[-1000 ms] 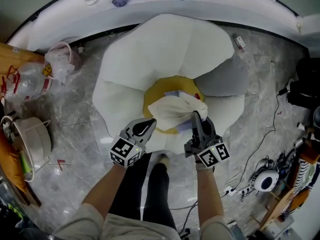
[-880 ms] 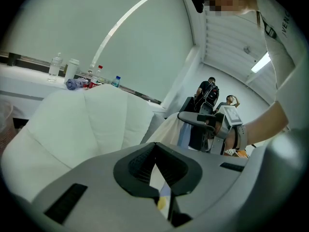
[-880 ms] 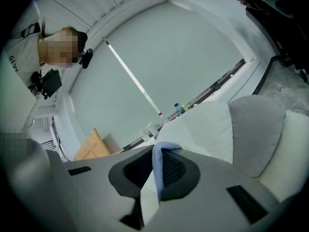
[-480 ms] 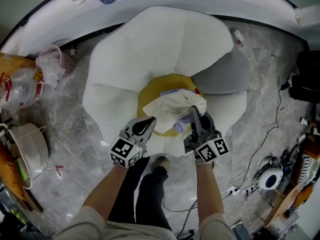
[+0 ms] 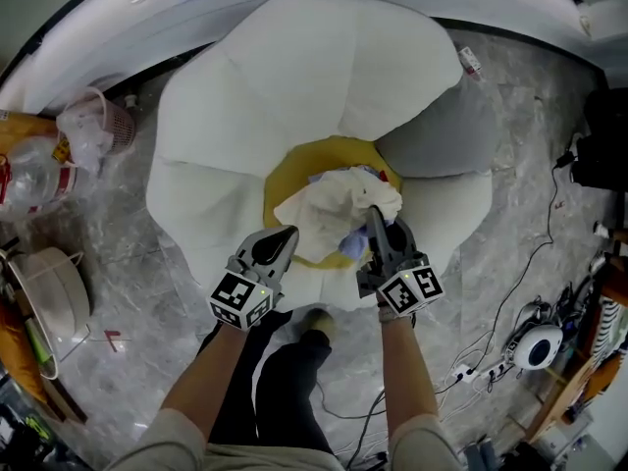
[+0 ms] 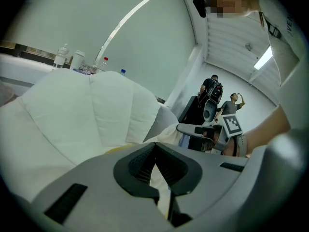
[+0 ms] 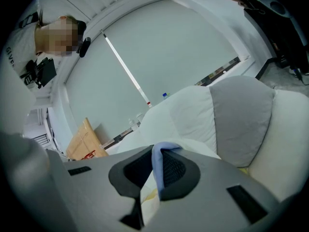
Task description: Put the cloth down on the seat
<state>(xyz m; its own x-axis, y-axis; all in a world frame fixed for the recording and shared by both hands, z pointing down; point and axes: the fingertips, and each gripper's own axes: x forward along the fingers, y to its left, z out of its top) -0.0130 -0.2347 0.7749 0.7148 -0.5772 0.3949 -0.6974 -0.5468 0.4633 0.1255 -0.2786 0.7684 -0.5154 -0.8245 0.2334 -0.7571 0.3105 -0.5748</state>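
**Item:** crumpled cream-white cloth with a pale blue edge (image 5: 329,209).

**Location:** the cloth is bunched over the round yellow centre cushion (image 5: 283,180) of the white petal-shaped padded seat (image 5: 294,77). Whether its underside rests on that cushion cannot be told.

**Left claw** (image 5: 286,233): it is pressed together on the cloth's edge at the near-left rim of the yellow centre. A strip of white fabric is seen between its dark ribbed pads (image 6: 140,164).

**Right claw** (image 5: 372,214): it is clamped at the near-right rim of the yellow centre. A pale blue fold is pinched between its pads (image 7: 175,168).

**Surroundings:**
- A grey petal cushion (image 5: 442,135) is set at the far right of the yellow centre.
- A pink mesh basket (image 5: 98,126) is placed on the grey marble floor (image 5: 137,263), well apart to the left of the yellow centre.
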